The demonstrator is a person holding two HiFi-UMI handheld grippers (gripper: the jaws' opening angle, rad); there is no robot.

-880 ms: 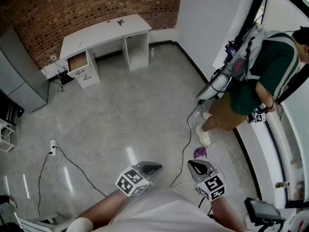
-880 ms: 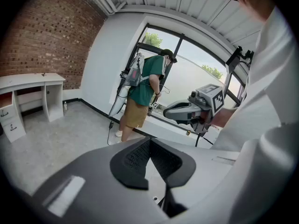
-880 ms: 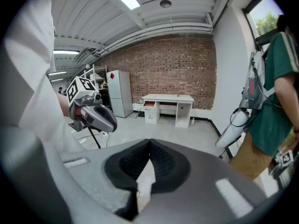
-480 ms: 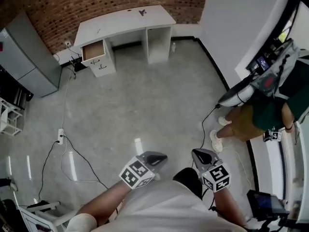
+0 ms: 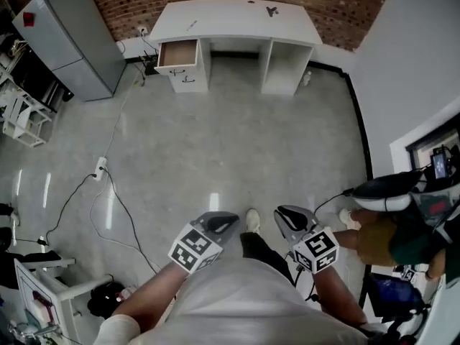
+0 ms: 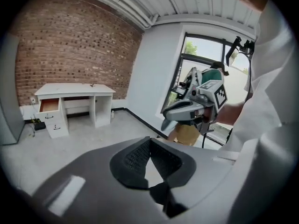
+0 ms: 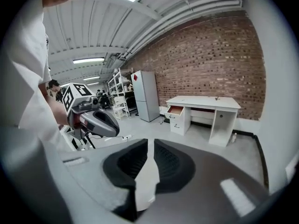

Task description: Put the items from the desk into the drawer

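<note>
A white desk (image 5: pixel 237 20) stands against the brick wall, far across the floor. Its top left drawer (image 5: pixel 178 52) is pulled open. On the desktop lie a small dark item (image 5: pixel 271 10) and a thin pen-like item (image 5: pixel 191 25). My left gripper (image 5: pixel 228 218) is low in the head view, shut and empty. Beside it, my right gripper (image 5: pixel 282 212) holds nothing, and its pads stand a narrow slit apart. In the left gripper view the desk (image 6: pixel 74 88) is small and far beyond my left gripper (image 6: pixel 149 141). The right gripper view shows the desk (image 7: pixel 205 101) beyond my right gripper (image 7: pixel 150 143).
A grey cabinet (image 5: pixel 72 38) stands left of the desk. A power strip with cables (image 5: pixel 100 167) lies on the floor at left, near a white rack (image 5: pixel 21 113). Another person (image 5: pixel 402 228) stands at the right edge. A small bottle (image 5: pixel 307 77) sits by the desk's right leg.
The head view has swung round: the desk has shifted from upper left to top centre, and the other person has slid to the lower right edge. Both grippers keep their place in the view.
</note>
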